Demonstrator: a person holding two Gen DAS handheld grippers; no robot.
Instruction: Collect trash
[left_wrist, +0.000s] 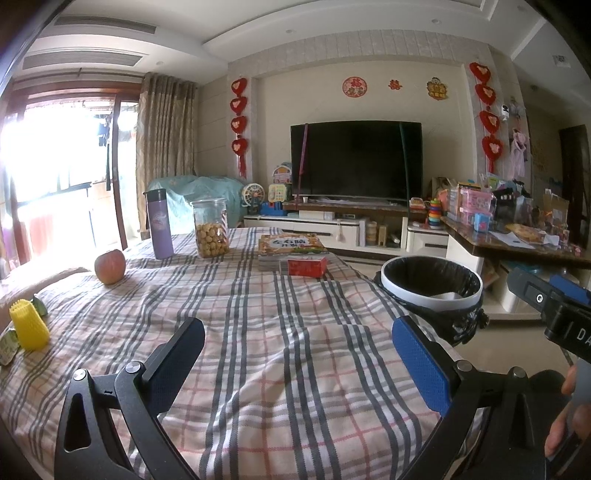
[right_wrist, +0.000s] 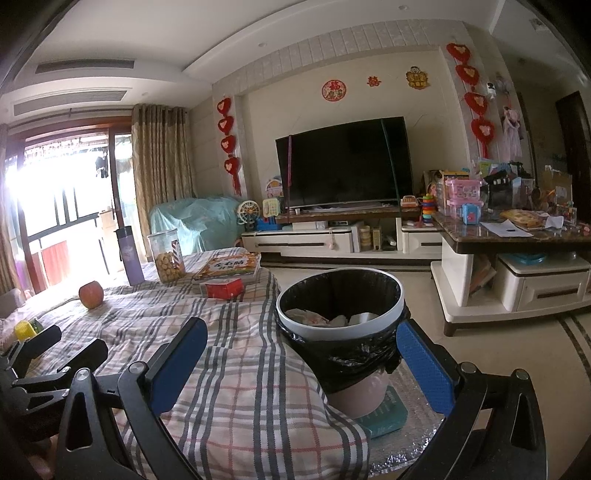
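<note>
Both grippers are spread wide and carry nothing: the left gripper (left_wrist: 299, 354) hovers over the middle of the checked cloth (left_wrist: 258, 332) that covers the desk, and the right gripper (right_wrist: 303, 354) points at the bin (right_wrist: 340, 317) standing on the floor just beside the desk's right edge. The bin has a black liner folded over its white rim and already holds some crumpled paper (right_wrist: 314, 315).

What is left to collect seems to sit at the far left edge of the desk: a yellow ribbed cup (left_wrist: 28, 325) lying tilted, with greenish wrappers (left_wrist: 9, 345) just beside it and another green scrap (left_wrist: 38, 304) behind it. These are well apart from the bin, on the opposite side.

The cup looks like thin plastic, light and easily crushed, so I judge a soft pinch across its ribbed wall near the open mouth is the best hold; the ribs should keep it from slipping. The wrappers look flimsy and flat, likely to slide on the cloth, so pinching a raised edge or crease should work better than pressing down flat.

The apple (left_wrist: 110, 266), cookie jar (left_wrist: 209, 229), purple bottle (left_wrist: 159, 223), books (left_wrist: 291, 245) and red box (left_wrist: 307, 266) look like things to keep.
</note>
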